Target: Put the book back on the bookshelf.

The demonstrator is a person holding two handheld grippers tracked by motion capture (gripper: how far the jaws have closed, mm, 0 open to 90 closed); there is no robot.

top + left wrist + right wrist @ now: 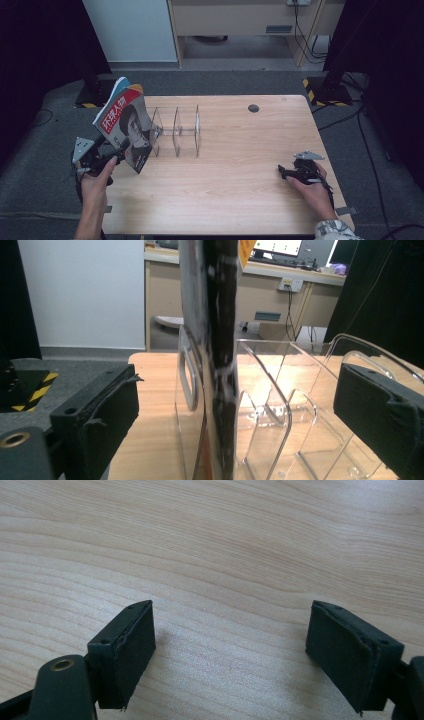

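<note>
On the pale wooden worktop [240,165], the red-covered glossy magazine [125,125] stands in the clear acrylic divider rack's [175,131] leftmost slot. The left gripper [114,159] fingers gape wide, gripping nothing; withdraw straight back. The right gripper [286,172] rests open, empty

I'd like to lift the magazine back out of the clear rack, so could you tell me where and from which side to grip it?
Probably the near edge of the magazine, approached from the person's side of the wooden table. It stands on edge, leaning left, in the leftmost slot of the clear rack, with clear dividers at its lower part. The left gripper already straddles that thin edge, jaws open.
</note>
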